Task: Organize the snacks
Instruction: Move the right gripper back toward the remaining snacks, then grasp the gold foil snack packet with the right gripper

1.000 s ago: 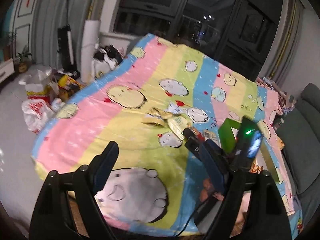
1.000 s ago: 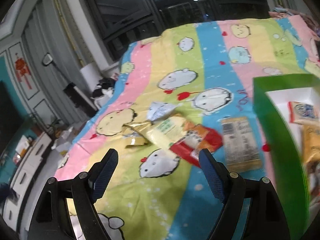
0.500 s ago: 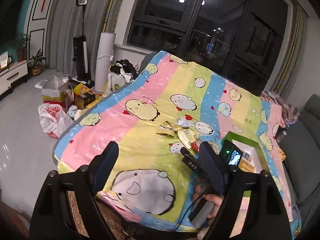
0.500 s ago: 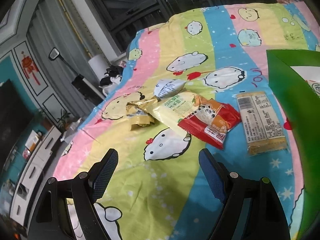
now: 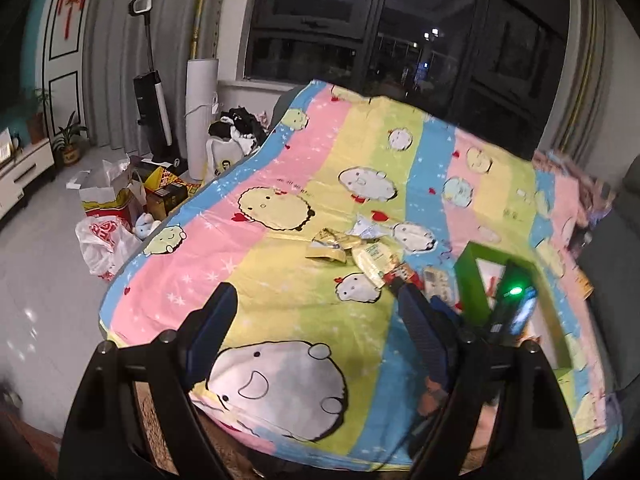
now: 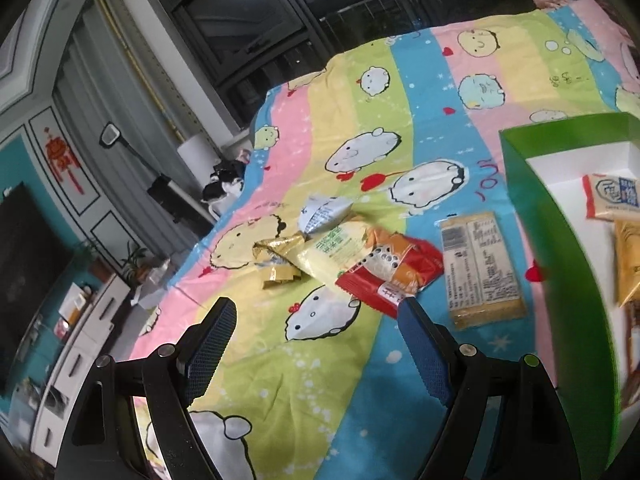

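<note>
A striped cartoon-print cloth [image 6: 420,92] is covering the table; the snack packets [image 6: 352,256] are lying just ahead of the right hand-held gripper [image 6: 316,344], its jaws spread and empty; a green box [image 6: 560,248] is sitting to its right; the left hand-held gripper [image 5: 320,328] is hanging spread too; dark windows [image 5: 400,28] are standing beyond.

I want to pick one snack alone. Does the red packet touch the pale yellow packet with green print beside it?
Touching. In the right wrist view the red packet lies on the lower edge of the pale yellow packet with green print, with no blanket visible between them.
</note>
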### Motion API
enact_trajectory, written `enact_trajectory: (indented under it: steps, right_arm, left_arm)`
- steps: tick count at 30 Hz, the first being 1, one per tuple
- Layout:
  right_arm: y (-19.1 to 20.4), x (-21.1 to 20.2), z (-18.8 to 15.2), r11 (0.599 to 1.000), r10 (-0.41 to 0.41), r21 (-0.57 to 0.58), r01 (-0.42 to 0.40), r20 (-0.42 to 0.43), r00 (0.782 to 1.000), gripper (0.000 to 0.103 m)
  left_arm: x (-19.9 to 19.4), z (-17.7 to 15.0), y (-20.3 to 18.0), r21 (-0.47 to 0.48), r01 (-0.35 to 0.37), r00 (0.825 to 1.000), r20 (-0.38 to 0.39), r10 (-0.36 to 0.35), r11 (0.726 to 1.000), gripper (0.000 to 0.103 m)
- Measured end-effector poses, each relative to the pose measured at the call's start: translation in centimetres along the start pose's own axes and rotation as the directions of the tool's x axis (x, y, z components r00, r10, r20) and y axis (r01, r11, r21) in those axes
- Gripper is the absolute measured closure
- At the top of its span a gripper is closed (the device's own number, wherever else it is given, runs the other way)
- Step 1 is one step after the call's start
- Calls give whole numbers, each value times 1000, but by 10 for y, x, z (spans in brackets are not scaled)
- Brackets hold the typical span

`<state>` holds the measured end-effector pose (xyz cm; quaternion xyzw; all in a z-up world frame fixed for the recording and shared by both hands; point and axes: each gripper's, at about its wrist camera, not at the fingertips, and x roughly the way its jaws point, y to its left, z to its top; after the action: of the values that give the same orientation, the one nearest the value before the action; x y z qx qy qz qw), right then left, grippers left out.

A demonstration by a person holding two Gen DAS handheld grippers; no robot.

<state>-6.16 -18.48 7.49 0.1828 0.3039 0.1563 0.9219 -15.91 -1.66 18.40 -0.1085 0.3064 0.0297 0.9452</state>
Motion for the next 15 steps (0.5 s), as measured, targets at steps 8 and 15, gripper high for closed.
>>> enact_trajectory:
  steps: [8, 15]
  right_arm:
    - [22, -14, 16, 995, -41, -91, 36, -51, 998, 20]
    - [13, -25, 35, 998, -63, 6, 64, -128, 990, 20]
  left_arm:
    - [57, 17, -4, -4, 63, 996, -60, -63, 998, 21]
    - [127, 27, 16, -8, 50, 982, -184, -51, 999, 21]
